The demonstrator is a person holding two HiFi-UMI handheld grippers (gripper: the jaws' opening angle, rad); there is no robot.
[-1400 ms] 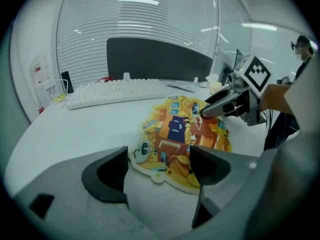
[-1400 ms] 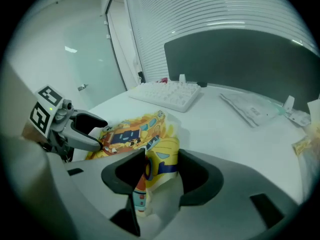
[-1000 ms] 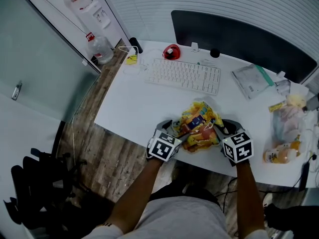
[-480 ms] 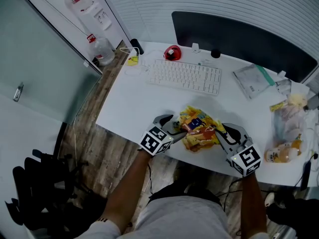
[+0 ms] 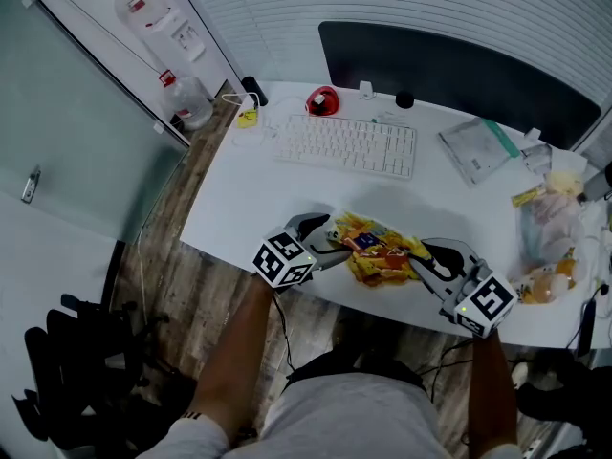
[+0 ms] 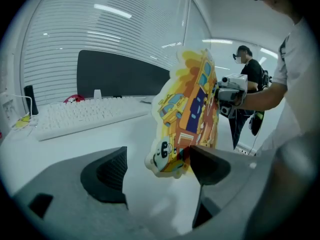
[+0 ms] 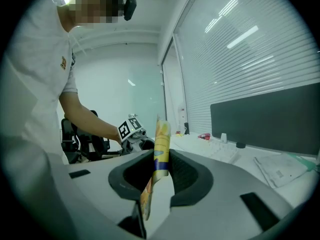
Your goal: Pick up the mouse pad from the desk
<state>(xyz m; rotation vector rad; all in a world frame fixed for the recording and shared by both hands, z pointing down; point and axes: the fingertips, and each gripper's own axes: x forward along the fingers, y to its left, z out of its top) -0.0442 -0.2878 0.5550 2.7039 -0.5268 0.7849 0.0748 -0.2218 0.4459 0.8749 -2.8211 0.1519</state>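
Observation:
The mouse pad (image 5: 376,247), a yellow and orange cartoon print, hangs above the white desk (image 5: 239,199) near its front edge, between my two grippers. My right gripper (image 5: 426,259) is shut on the pad's right edge; in the right gripper view the mouse pad (image 7: 161,144) stands edge-on, pinched between the pads of the right gripper (image 7: 161,170). My left gripper (image 5: 328,239) is at the pad's left end. In the left gripper view the left gripper (image 6: 158,165) has its jaws wide apart, and the mouse pad (image 6: 192,106) hangs against the right jaw only.
A white keyboard (image 5: 346,145) lies behind the pad, with a red object (image 5: 322,99) and a dark partition (image 5: 449,65) beyond. A clear document sleeve (image 5: 475,151) and food bags (image 5: 547,247) sit at the right. A second person (image 6: 248,79) stands off to the side.
The mouse pad has come up off the desk with both grippers. My right gripper has moved out to the right, and my left gripper has shifted left and turned.

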